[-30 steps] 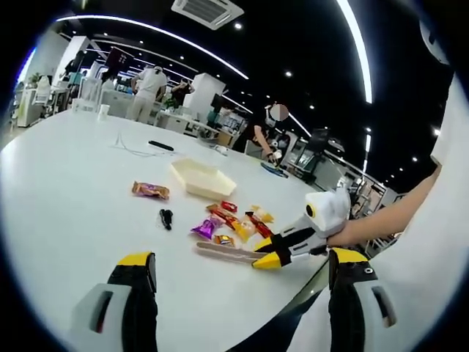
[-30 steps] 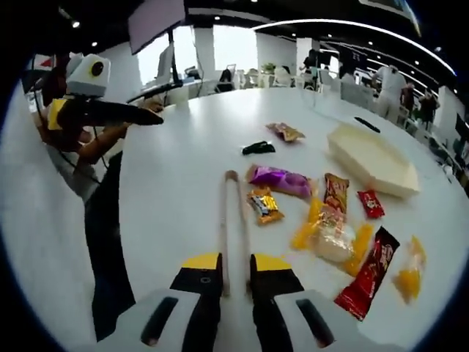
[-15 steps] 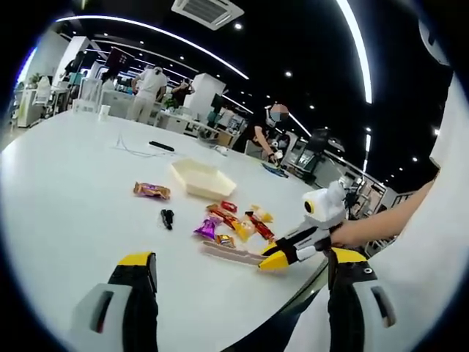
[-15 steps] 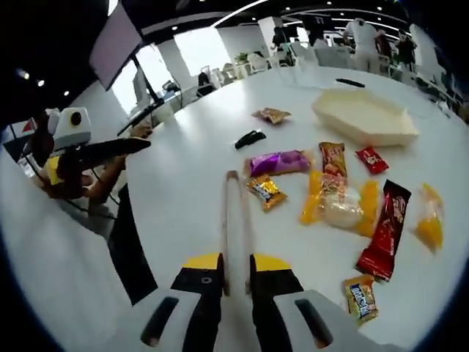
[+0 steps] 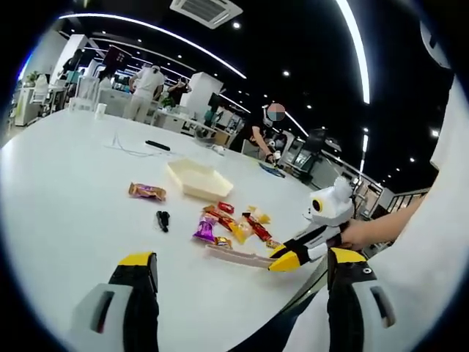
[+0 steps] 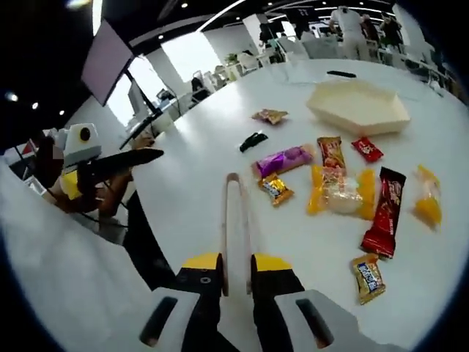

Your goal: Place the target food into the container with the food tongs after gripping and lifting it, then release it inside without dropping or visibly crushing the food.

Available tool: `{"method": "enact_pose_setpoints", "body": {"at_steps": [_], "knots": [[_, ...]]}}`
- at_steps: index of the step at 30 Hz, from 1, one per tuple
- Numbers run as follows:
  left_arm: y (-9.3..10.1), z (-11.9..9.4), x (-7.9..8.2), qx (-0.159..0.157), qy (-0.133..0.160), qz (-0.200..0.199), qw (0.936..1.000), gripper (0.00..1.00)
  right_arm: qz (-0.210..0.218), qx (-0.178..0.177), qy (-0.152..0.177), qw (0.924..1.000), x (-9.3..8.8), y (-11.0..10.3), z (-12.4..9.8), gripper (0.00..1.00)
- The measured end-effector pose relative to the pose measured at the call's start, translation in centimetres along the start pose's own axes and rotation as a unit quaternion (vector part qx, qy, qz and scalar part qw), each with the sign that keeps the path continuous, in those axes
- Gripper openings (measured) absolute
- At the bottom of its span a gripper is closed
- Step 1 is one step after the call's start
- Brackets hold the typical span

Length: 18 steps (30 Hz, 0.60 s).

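The left hand-held gripper [image 5: 238, 282] is showing its jaws wide apart at the bottom of the frame. At centre right, the right hand-held gripper [image 5: 281, 262] is clamping the food tongs [image 5: 238, 256] beside scattered snack packets [image 5: 231, 226] on the white surface [image 5: 66, 191]. A cream container [image 5: 198, 178] is sitting above them.

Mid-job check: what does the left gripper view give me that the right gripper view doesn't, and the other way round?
Left gripper view: the left gripper, jaws wide apart, and the right gripper from the side, clamping the tongs. Right gripper view: the tongs running forward between its jaws, tips near the gold packet. Shared: container, purple packet, table.
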<state>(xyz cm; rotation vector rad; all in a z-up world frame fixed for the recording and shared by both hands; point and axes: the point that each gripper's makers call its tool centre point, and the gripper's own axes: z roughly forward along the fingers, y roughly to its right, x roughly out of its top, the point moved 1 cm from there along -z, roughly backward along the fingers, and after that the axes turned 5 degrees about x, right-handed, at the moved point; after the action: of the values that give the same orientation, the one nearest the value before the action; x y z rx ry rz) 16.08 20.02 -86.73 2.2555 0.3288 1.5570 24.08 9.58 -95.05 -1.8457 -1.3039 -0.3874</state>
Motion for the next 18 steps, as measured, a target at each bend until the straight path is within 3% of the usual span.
{"method": "enact_pose_setpoints", "body": {"at_steps": [6, 11, 18], "knots": [[-0.1, -0.1, -0.1, -0.002, 0.0, -0.005, 1.0, 0.97, -0.001, 0.001, 0.004, 1.0, 0.2, -0.1, -0.2, 0.15], [0.0, -0.3, 0.2, -0.002, -0.003, 0.01, 0.9999, 0.94, 0.012, 0.017, 0.027, 0.9994, 1.5, -0.5, -1.0, 0.15], [-0.1, -0.4, 1.8, -0.006, 0.015, 0.015, 0.9998, 0.96, -0.047, 0.042, 0.046, 0.997, 4.5, -2.5, -2.5, 0.16]]}}
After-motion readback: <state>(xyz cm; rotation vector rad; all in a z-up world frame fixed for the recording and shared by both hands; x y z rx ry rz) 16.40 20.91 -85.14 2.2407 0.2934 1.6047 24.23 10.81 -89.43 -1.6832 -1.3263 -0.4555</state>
